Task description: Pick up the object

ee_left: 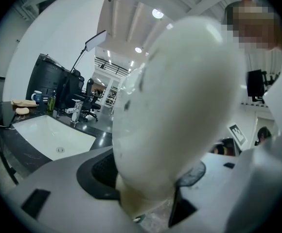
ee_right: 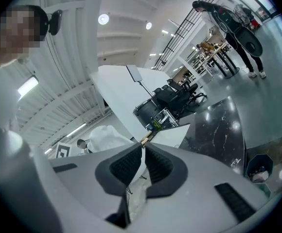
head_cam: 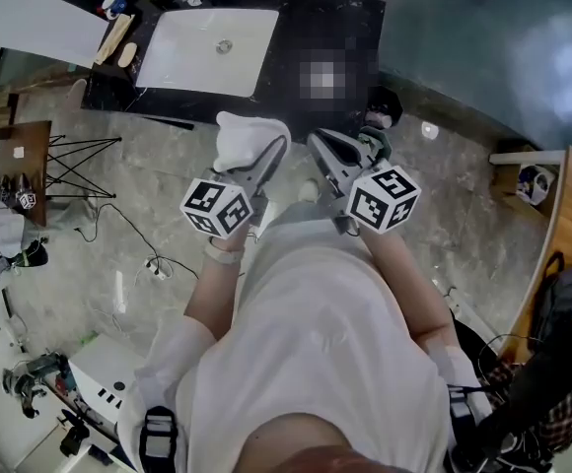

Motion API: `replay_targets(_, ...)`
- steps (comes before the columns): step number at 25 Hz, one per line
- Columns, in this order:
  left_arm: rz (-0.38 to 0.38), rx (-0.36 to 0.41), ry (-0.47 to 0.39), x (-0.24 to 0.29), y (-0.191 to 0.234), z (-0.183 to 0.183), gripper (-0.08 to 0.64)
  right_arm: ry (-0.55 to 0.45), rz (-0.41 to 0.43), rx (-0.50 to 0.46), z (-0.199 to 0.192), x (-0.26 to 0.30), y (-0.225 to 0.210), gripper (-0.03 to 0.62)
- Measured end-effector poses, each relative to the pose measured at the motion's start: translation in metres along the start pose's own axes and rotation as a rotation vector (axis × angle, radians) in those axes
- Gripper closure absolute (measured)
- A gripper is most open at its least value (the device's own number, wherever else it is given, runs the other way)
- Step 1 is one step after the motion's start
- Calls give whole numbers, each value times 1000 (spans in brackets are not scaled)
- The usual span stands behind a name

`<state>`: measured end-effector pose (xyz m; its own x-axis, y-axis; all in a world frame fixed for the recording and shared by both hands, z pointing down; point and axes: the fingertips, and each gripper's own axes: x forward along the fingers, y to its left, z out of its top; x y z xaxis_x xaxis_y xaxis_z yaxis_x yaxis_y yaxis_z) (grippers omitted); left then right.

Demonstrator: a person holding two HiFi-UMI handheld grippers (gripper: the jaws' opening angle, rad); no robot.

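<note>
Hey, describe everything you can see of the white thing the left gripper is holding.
The white object is off-white, soft-looking and lumpy from the head view, smooth and rounded up close, with a few dark specks on one side. Its material is unclear. The left gripper is shut on its lower end, a dark pad on either side, holding it aloft above the floor. Nothing else touches it.
</note>
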<state>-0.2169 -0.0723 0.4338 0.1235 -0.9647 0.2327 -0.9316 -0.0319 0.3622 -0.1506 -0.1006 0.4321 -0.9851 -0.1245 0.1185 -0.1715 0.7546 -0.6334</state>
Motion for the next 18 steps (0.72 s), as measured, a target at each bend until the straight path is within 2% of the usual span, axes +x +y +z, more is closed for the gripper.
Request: replay_targets(18, -27, -15, 26, 12, -9, -4, 273, -42, -28, 18, 4, -12, -11, 572)
